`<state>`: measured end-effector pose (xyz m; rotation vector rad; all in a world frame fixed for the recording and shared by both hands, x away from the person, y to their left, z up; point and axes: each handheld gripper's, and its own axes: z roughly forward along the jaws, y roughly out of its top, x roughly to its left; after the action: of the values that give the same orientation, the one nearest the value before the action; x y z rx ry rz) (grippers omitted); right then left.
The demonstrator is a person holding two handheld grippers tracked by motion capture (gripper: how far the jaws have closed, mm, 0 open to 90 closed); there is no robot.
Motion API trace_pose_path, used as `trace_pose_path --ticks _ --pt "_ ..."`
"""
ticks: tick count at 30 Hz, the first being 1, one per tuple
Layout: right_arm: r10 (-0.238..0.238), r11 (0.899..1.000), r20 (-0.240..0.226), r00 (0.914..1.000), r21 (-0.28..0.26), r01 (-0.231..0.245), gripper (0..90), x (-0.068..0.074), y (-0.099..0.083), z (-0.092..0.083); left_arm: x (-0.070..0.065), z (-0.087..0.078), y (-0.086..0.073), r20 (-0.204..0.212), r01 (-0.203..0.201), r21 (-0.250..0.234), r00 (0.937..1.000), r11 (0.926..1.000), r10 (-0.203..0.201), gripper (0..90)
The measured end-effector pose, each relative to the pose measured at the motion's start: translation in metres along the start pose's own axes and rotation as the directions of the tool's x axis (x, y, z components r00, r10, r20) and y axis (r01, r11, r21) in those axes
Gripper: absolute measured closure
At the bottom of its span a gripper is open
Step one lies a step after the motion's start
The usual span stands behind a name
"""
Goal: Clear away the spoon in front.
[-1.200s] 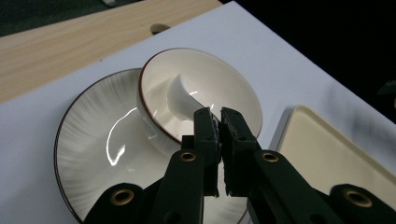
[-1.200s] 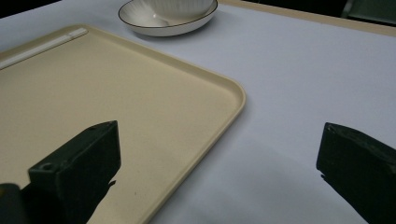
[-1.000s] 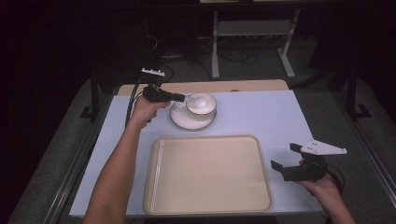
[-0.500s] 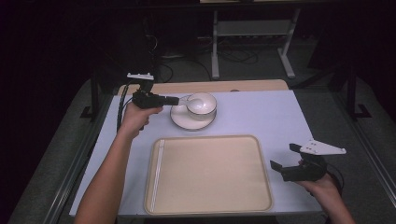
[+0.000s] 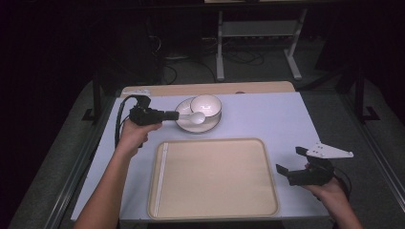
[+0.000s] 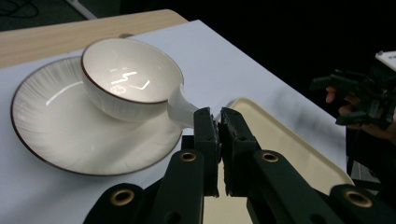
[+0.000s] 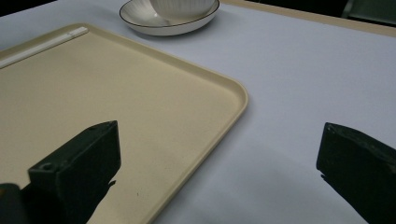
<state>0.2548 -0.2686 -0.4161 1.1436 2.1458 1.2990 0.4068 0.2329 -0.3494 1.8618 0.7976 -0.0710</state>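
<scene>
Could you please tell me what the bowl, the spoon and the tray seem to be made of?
Bowl: likely glazed ceramic, with sharp light reflections and a dark rim line. Spoon: glossy white, probably ceramic too. Tray: matte beige, looks like moulded plastic with rounded corners.

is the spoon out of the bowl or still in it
Out. The left gripper holds the spoon by its handle, its scoop over the plate beside the bowl, which looks empty in the left gripper view.
</scene>
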Motion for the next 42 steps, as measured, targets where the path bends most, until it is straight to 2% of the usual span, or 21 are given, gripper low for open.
trace_pose_path --ticks 7,16,23,28,33,42 --pt "-0.003 1.0 0.0 1.0 0.003 0.003 0.0 0.001 0.0 0.001 -0.007 0.007 -0.016 -0.001 -0.001 0.03 1.0 0.9995 0.001 85.4" --pt "-0.008 1.0 -0.002 1.0 0.007 0.008 0.0 0.001 0.0 0.001 -0.009 0.016 -0.042 0.029 0.035 0.03 0.9989 0.9989 -0.036 85.4" --pt "-0.015 1.0 0.002 0.9999 0.011 0.015 0.0 0.002 0.0 0.002 -0.008 0.022 -0.053 0.021 0.039 0.074 0.999 0.9965 -0.04 85.4" --pt "-0.02 1.0 0.0 0.9998 0.013 0.02 0.0 0.003 0.0 0.003 -0.005 0.023 -0.056 0.029 0.053 0.072 0.9981 0.996 -0.055 85.3" --pt "-0.02 1.0 -0.002 0.9998 0.013 0.02 0.0 0.003 0.0 0.003 0.001 0.022 -0.061 0.007 0.058 0.071 0.9982 0.9958 -0.059 83.7" --pt "-0.024 1.0 -0.005 0.9997 0.017 0.024 0.0 0.004 0.0 0.004 0.012 0.023 -0.069 -0.083 0.056 0.106 0.9954 0.9928 -0.047 76.1"
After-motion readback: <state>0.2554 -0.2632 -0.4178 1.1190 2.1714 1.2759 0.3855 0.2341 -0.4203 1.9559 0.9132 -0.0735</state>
